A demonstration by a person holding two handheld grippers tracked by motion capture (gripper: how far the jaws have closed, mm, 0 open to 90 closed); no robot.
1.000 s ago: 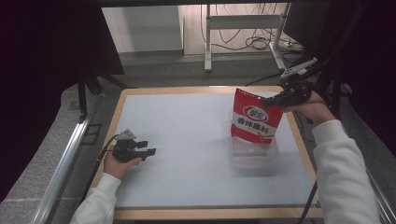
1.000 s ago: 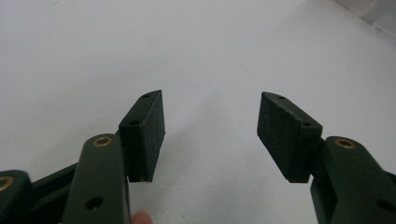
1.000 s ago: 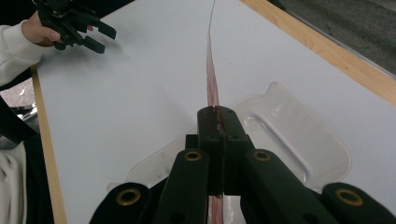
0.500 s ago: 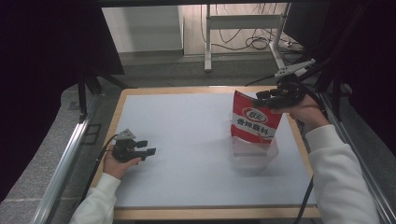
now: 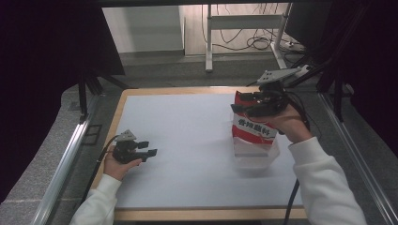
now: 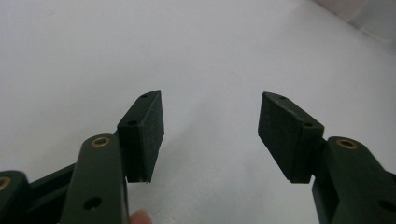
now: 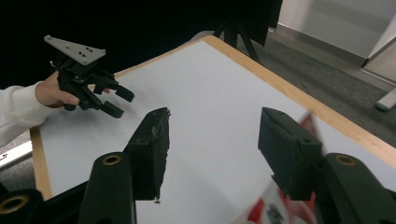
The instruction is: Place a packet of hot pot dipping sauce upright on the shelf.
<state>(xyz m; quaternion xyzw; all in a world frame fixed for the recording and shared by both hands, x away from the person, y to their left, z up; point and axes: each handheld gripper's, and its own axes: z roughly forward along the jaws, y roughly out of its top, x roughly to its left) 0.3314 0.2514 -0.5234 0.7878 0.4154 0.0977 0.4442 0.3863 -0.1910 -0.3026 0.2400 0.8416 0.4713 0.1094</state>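
Red snack bag (image 5: 253, 126), upright in clear tub (image 5: 256, 157) at three o'clock: placed, released. Right gripper (image 5: 246, 108) jaws just opened wide, empty; left gripper (image 5: 149, 148) wide, idle at eight o'clock.

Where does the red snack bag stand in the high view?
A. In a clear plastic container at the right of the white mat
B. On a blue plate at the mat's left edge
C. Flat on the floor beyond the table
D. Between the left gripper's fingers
A: the red snack bag stands upright in the clear plastic container on the right side of the white mat.
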